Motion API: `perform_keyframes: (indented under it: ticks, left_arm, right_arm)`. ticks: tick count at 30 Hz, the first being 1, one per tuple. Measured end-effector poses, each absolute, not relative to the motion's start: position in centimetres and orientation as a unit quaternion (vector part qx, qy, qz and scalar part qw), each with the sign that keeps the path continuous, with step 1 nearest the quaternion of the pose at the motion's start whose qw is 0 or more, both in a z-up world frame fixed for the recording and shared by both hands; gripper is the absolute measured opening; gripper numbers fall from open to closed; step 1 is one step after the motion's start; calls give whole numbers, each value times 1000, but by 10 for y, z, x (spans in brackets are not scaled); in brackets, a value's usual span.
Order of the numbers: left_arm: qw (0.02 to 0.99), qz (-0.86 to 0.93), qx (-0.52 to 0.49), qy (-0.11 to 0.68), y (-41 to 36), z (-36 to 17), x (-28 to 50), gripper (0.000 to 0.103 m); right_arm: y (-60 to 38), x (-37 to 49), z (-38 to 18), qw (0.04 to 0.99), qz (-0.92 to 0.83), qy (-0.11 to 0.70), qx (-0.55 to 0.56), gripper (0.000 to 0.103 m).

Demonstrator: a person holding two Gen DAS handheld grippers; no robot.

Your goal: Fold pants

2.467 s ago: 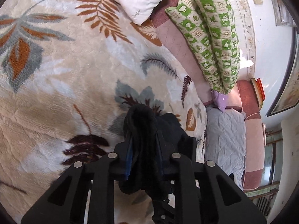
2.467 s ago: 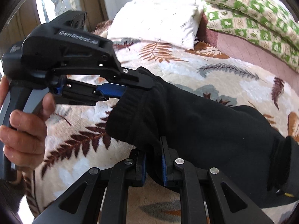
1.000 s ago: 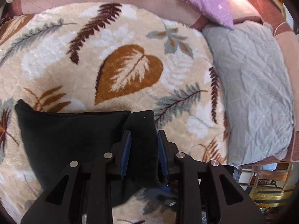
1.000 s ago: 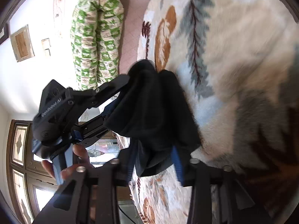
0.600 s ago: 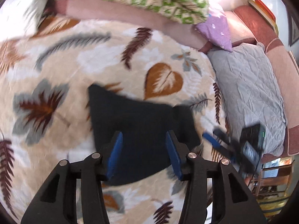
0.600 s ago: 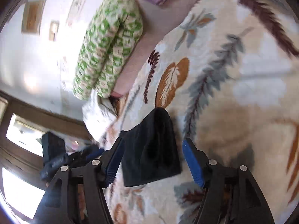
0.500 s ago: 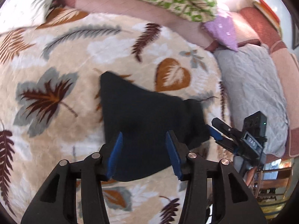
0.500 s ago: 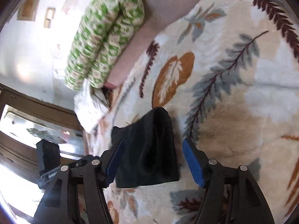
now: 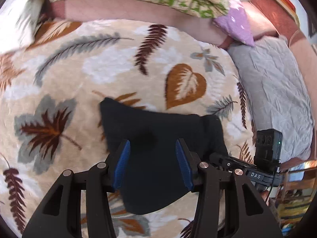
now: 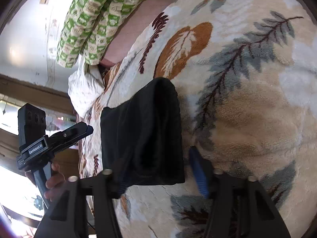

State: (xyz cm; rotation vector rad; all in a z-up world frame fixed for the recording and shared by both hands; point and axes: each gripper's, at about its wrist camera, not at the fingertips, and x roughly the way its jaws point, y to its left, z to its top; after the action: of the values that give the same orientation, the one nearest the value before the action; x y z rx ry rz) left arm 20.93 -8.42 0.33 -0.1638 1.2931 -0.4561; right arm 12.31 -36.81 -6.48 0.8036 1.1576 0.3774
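Black pants [image 9: 158,148] lie in a compact folded bundle on the leaf-patterned blanket [image 9: 99,69] of the bed. In the left wrist view, the left tongs [image 9: 151,160] hover above the bundle, spread wide and gripping nothing; the right tongs [image 9: 227,158] show at the bundle's right edge.

In the right wrist view, the pants [image 10: 142,134] rest flat with a rounded fold at the far end. The right tongs [image 10: 158,170] are also spread, empty, just above the near edge. The left tongs [image 10: 79,130] hang apart to the left, holding nothing.

Judging by the tidy bundle and both tongs free, the folding looks finished or nearly so; at most a smoothing touch remains.
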Motion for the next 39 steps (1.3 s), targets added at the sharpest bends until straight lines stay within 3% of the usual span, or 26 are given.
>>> perform_keyframes:
  ticks: [5, 7, 11, 20, 23, 25, 27, 31, 39]
  left_arm:
    - [758, -208, -106, 609, -62, -14, 201, 46]
    - [756, -198, -96, 616, -62, -23, 199, 46]
    - [743, -202, -102, 630, -66, -34, 196, 46]
    - [746, -221, -58, 625, -72, -37, 188, 47]
    - [763, -229, -56, 602, -57, -28, 180, 47]
    - [766, -232, -75, 595, -50, -28, 182, 52]
    - [758, -235, -77, 603, -55, -36, 185, 60]
    - [750, -235, -45, 617, -71, -58, 186, 60]
    - [731, -248, -159, 616, -66, -77, 199, 60]
  right_arm:
    - [-373, 116, -67, 749, 182, 525, 360, 41]
    - [-374, 113, -70, 753, 179, 528, 351, 31]
    - [-368, 113, -67, 762, 175, 541, 311, 32]
    - [-373, 133, -51, 770, 159, 531, 316, 46]
    - [-376, 136, -54, 765, 161, 530, 328, 59]
    - [-376, 138, -55, 761, 169, 528, 337, 67]
    - [-375, 141, -59, 758, 171, 530, 340, 67]
    - [-367, 147, -69, 748, 176, 545, 335, 67]
    - [-355, 153, -82, 733, 221, 549, 336, 69]
